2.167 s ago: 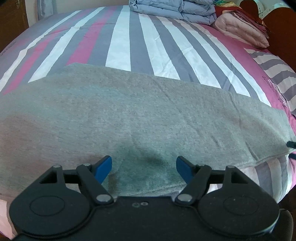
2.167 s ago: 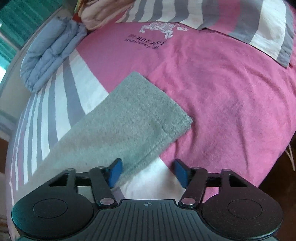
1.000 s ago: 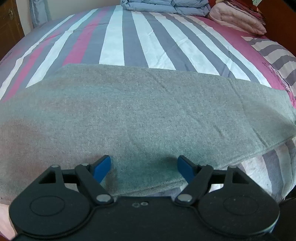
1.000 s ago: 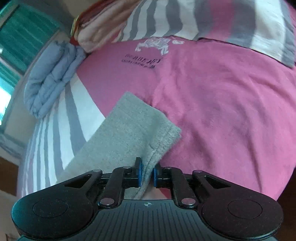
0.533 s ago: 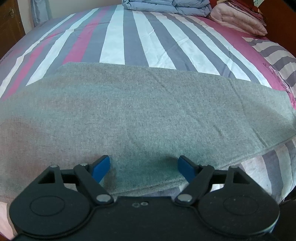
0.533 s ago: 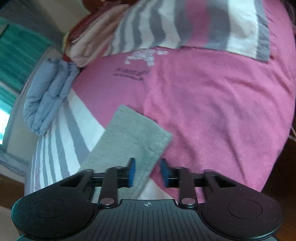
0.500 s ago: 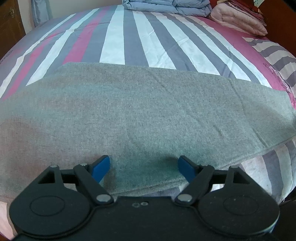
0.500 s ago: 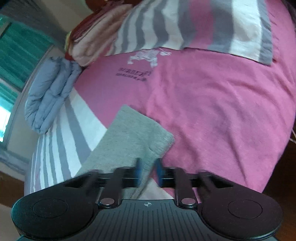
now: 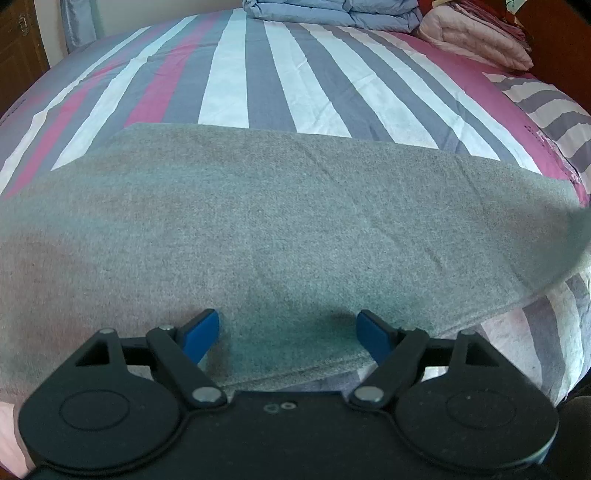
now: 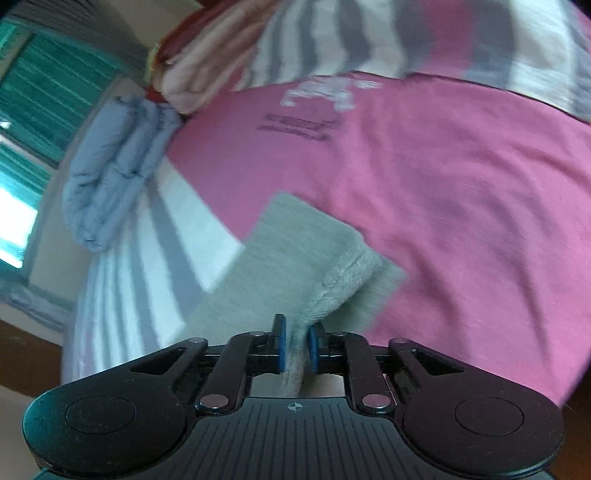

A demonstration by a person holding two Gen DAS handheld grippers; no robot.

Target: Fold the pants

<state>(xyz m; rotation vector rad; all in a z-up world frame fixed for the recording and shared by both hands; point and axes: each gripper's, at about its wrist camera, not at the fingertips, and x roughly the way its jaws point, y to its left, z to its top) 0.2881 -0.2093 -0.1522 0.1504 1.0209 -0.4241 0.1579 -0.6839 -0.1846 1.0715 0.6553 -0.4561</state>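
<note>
Grey pants lie flat across the striped bed, stretching from left to right in the left wrist view. My left gripper is open, its blue fingertips resting over the near edge of the fabric, holding nothing. In the right wrist view the leg end of the pants is lifted off the pink sheet. My right gripper is shut on the pants hem, with the cuff standing up between the pads. In the left wrist view the far right end of the pants is raised and blurred.
The bed has a striped sheet and a pink part. A folded blue quilt and pink bedding lie at the far end. A striped pillow lies beyond the pink part. The bed edge runs near the left gripper.
My right gripper has closed on the pants hem and is lifting the leg end off the bed. The left gripper has stayed open in place.
</note>
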